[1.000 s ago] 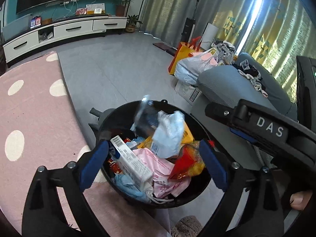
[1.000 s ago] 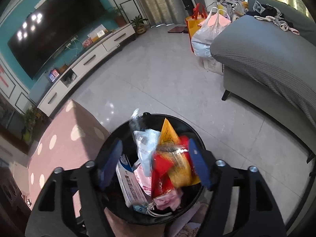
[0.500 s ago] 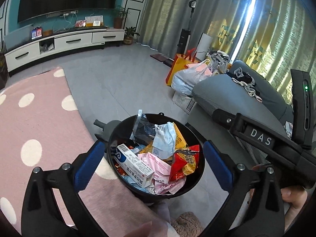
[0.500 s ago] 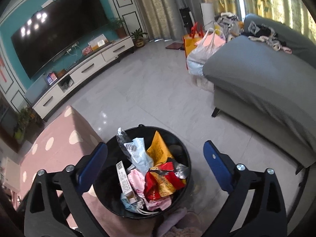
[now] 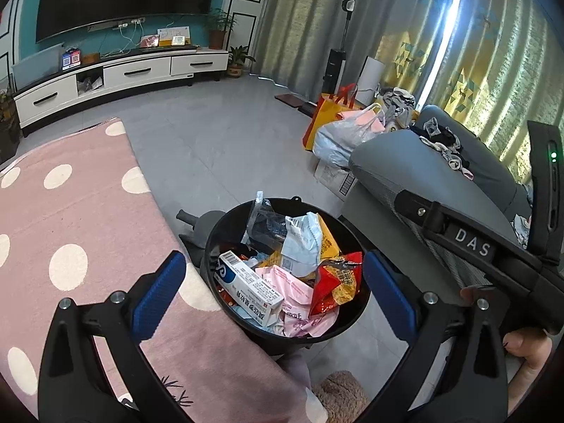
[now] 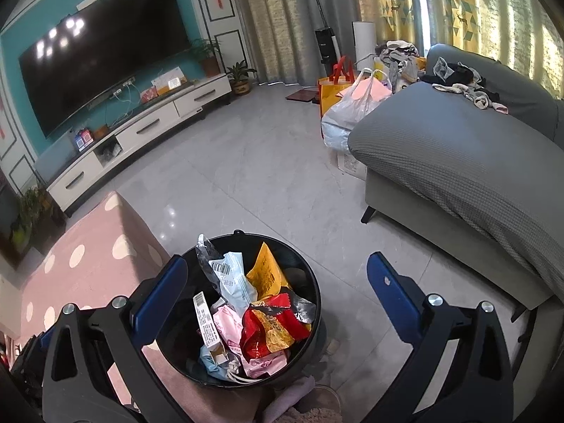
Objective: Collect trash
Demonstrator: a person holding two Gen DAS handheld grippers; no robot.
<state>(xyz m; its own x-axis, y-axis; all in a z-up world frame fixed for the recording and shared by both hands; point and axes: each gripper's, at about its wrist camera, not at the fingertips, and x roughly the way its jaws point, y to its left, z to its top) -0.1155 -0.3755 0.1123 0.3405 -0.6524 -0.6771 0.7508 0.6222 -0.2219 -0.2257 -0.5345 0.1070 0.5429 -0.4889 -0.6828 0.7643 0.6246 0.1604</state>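
Observation:
A black round bin (image 5: 306, 339) stands on the floor, filled with wrappers. On top lie a white carton (image 5: 250, 287), a pink packet (image 5: 292, 289), a pale blue packet (image 5: 299, 246) and a red and yellow wrapper (image 5: 336, 282). My left gripper (image 5: 273, 264) hangs above the bin, open, with nothing between its blue pads. My right gripper (image 6: 276, 262) is open too and holds nothing. In its view the bin (image 6: 310, 282) sits below the left half of the gap, with the red wrapper (image 6: 268, 328) resting inside.
A pink dotted rug (image 5: 70, 229) lies left of the bin. A grey sofa (image 6: 458, 162) with clothes on it stands right, with plastic and orange bags (image 6: 349, 112) beyond it. A white TV cabinet (image 5: 123, 74) lines the far wall. A brown fuzzy slipper (image 5: 338, 394) shows below the bin.
Both grippers have lifted away from the bin, which now looks smaller. The right jaws spread wide, and the red wrapper that was between them now lies in the bin.

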